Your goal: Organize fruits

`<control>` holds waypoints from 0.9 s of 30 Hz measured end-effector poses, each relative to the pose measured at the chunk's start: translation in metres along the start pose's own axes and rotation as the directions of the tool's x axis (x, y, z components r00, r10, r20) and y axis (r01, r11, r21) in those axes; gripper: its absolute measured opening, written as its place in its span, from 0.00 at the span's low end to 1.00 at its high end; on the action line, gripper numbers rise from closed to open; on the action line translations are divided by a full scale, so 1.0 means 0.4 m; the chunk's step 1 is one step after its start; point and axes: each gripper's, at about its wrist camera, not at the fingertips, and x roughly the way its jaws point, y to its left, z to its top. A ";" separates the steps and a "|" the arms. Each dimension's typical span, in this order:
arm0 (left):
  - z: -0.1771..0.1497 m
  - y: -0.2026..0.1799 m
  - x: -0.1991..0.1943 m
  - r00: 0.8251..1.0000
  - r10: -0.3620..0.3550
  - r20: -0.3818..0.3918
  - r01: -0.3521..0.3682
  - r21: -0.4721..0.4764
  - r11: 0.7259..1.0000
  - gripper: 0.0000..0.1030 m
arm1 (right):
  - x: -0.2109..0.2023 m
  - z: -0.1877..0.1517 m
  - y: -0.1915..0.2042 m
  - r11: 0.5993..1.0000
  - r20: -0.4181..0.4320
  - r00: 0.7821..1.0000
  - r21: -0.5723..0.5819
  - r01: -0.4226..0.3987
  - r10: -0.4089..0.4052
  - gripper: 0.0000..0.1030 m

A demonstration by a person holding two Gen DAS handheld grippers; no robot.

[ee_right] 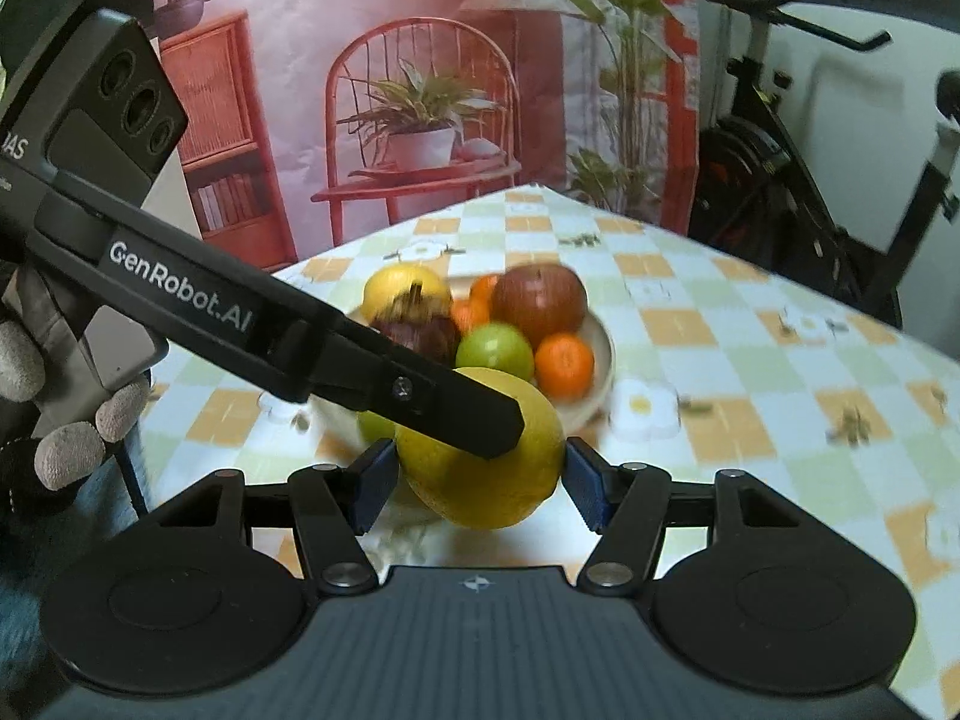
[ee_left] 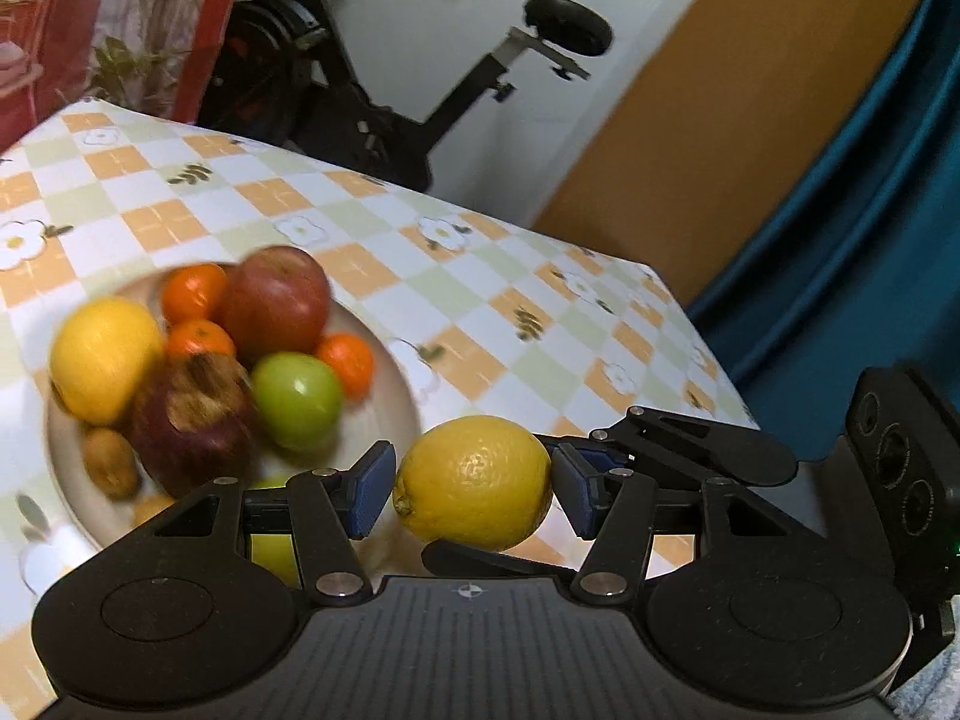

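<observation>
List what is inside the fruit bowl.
The bowl holds a red apple, a green apple, a damaged apple, a yellow citrus fruit, three tangerines and a kiwi. The left gripper hides its near side.

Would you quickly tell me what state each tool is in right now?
Left tool: closed on the lemon.
Right tool: closed on the same lemon.

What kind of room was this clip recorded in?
Probably a room in a home, not a lab. A table with a checked flower-print tablecloth holds a bowl of fruit, an exercise bike stands behind it, and a printed backdrop hangs on the wall.
</observation>
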 end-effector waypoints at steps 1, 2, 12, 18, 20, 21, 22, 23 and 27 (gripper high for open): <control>0.007 0.009 0.004 1.000 0.007 -0.002 -0.007 -0.006 1.000 0.58 | 0.014 0.010 -0.003 1.000 -0.007 1.000 -0.009 -0.004 0.003 0.61; 0.011 0.014 0.008 1.000 0.013 -0.005 -0.013 -0.012 1.000 0.58 | 0.028 0.019 -0.006 1.000 -0.015 1.000 -0.016 -0.009 0.008 0.61; 0.025 0.068 0.023 0.997 0.082 0.006 -0.082 -0.054 0.995 0.57 | 0.131 0.055 -0.038 0.993 -0.109 0.989 -0.048 -0.108 0.102 0.61; 0.018 0.052 0.052 0.994 0.107 -0.014 -0.107 -0.015 0.994 0.60 | 0.157 0.062 -0.077 0.985 -0.133 0.976 -0.016 -0.174 0.170 0.61; 0.016 0.051 0.054 0.994 0.112 -0.011 -0.113 -0.017 0.993 0.60 | 0.160 0.059 -0.083 0.983 -0.141 0.974 -0.011 -0.182 0.178 0.61; 0.016 0.053 0.054 0.994 0.112 -0.012 -0.112 -0.023 0.993 0.60 | 0.160 0.058 -0.086 0.983 -0.140 0.973 -0.006 -0.184 0.182 0.61; 0.016 0.056 0.054 0.994 0.111 -0.013 -0.112 -0.028 0.993 0.60 | 0.159 0.058 -0.086 0.983 -0.138 0.974 -0.001 -0.184 0.182 0.61; 0.016 0.056 0.054 0.994 0.111 -0.014 -0.112 -0.032 0.993 0.60 | 0.158 0.058 -0.086 0.983 -0.136 0.974 0.004 -0.181 0.180 0.61; 0.017 0.047 0.041 0.992 0.128 -0.006 -0.128 -0.025 0.991 0.59 | 0.154 0.058 -0.072 0.989 -0.137 0.980 -0.002 -0.148 0.146 0.64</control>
